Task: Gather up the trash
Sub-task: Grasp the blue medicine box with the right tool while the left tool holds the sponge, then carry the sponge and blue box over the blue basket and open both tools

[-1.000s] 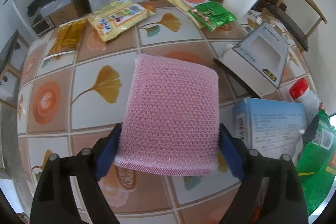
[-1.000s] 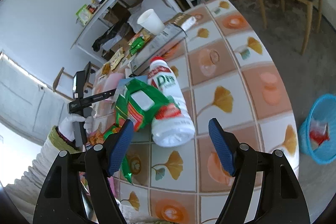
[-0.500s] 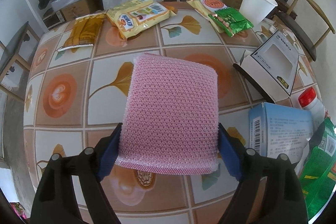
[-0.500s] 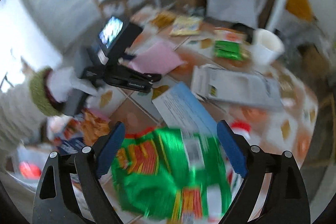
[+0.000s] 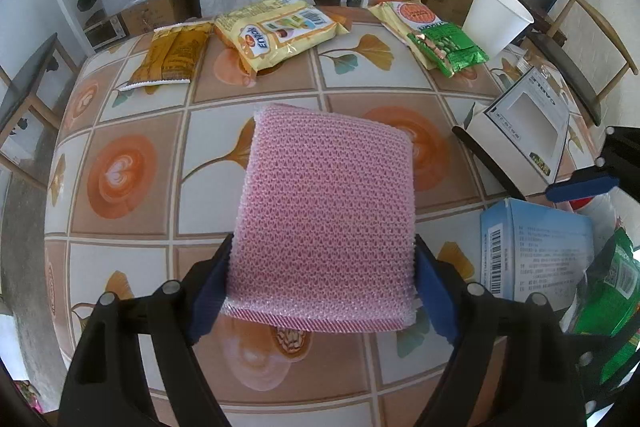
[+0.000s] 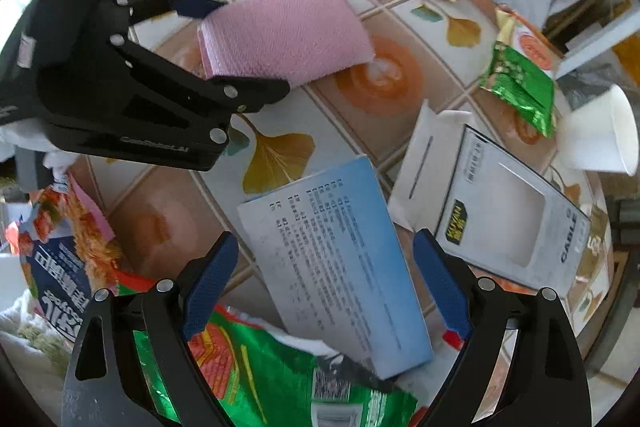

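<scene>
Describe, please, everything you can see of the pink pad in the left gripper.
The pink pad is a squarish, flat piece of soft-looking foam with a woven, mesh-like face. It is held off the table, tilted, its two side edges pinched between the blue pads of the left gripper. Nothing else touches it.

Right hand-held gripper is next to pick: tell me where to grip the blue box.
Take the blue box across its narrow width, on the two long edges, coming straight down. It lies flat and the open right hand-held gripper hangs over it, its near end resting on the green bag.
</scene>
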A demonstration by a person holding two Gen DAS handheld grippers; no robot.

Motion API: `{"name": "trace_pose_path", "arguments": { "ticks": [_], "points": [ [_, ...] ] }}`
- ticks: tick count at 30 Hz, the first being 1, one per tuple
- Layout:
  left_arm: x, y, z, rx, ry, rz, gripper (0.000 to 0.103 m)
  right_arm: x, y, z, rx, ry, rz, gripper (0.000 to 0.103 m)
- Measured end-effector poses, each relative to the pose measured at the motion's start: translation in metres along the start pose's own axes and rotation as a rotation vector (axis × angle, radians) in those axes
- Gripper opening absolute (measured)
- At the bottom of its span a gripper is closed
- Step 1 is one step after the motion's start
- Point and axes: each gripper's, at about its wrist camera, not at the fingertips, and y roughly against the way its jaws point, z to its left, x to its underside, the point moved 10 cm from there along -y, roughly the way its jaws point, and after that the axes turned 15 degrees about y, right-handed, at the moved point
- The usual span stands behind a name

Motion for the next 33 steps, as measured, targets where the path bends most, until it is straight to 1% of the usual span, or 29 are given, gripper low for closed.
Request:
{"name": "trace_pose_path", "arguments": {
  "ticks": [3, 6, 10, 13, 16, 18, 20, 23, 25, 26, 29, 33],
  "points": [
    [0.000, 0.000, 0.000, 0.001, 0.008, -0.001, 0.081, -0.001, -0.012, 0.001, 0.016, 0.025, 0.036, 0.085],
    [0.000, 0.000, -0.001, 0.002, 0.015, -0.004, 0.080, -0.003, -0.019, 0.000, 0.027, 0.021, 0.041, 0.085],
    [0.000, 0.000, -0.001, 0.003, 0.015, -0.003, 0.080, -0.010, -0.021, 0.002, 0.018, 0.008, 0.011, 0.077],
    [0.000, 0.001, -0.001, 0.006, 0.020, 0.000, 0.080, -0.011, -0.019, 0.003, 0.034, 0.013, -0.014, 0.076],
    [0.000, 0.003, -0.001, 0.011, 0.022, -0.001, 0.080, -0.018, -0.009, 0.005, 0.060, 0.019, -0.054, 0.076],
    [-0.001, 0.006, 0.000, 0.013, 0.024, -0.009, 0.080, -0.025, 0.001, 0.008, 0.077, 0.014, -0.090, 0.076],
    [-0.003, 0.011, 0.000, 0.022, 0.031, -0.021, 0.080, -0.029, 0.015, 0.008, 0.096, 0.003, -0.144, 0.075],
    [-0.008, 0.023, -0.001, 0.030, 0.033, -0.050, 0.080, -0.029, 0.045, -0.002, 0.144, -0.034, -0.237, 0.074],
    [-0.012, 0.033, -0.002, 0.037, 0.030, -0.071, 0.080, -0.025, 0.064, -0.006, 0.165, -0.070, -0.304, 0.073],
    [-0.014, 0.040, -0.003, 0.042, 0.029, -0.084, 0.080, -0.021, 0.075, -0.015, 0.180, -0.090, -0.338, 0.073],
    [-0.017, 0.057, -0.005, 0.053, 0.022, -0.117, 0.080, -0.012, 0.109, -0.025, 0.237, -0.160, -0.458, 0.072],
    [-0.020, 0.089, -0.013, 0.066, 0.000, -0.181, 0.080, 0.008, 0.148, -0.040, 0.278, -0.255, -0.581, 0.072]
  ]
}}
